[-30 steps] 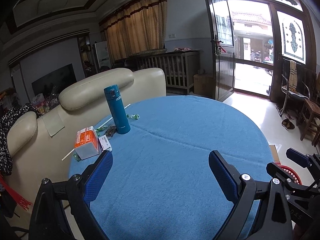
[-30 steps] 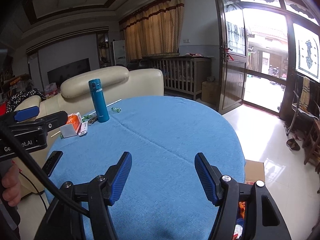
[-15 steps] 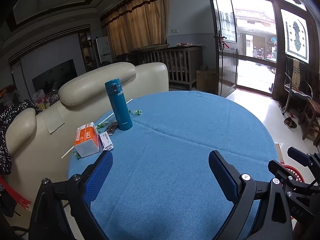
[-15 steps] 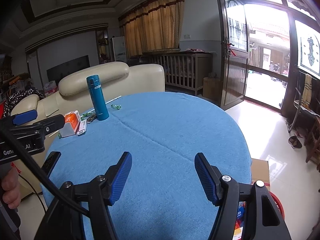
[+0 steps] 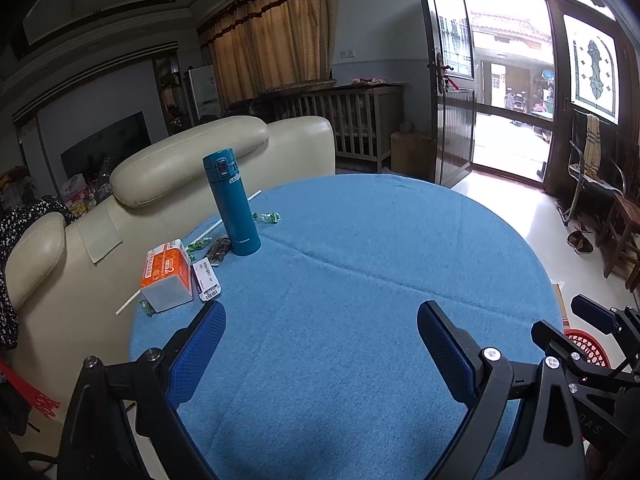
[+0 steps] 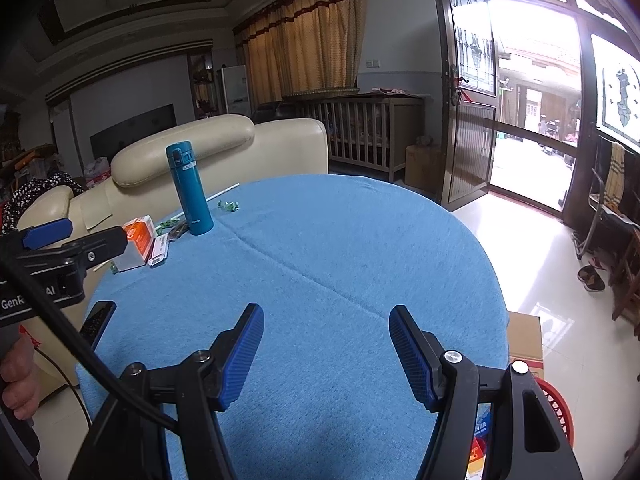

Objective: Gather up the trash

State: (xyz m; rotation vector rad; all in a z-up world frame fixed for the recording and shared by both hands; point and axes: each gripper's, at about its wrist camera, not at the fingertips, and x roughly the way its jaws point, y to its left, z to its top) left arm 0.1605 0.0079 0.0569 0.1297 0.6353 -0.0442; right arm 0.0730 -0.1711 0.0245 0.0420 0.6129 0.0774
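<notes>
Risk: both grippers, left (image 5: 320,344) and right (image 6: 326,344), are hovering spread and empty; reaching for wrappers (image 5: 270,217) at 11 o'clock could topple flask (image 5: 231,202).

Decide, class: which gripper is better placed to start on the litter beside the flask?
Left. The wrappers and orange carton lie just ahead of the left gripper; the right gripper faces bare cloth.
</notes>
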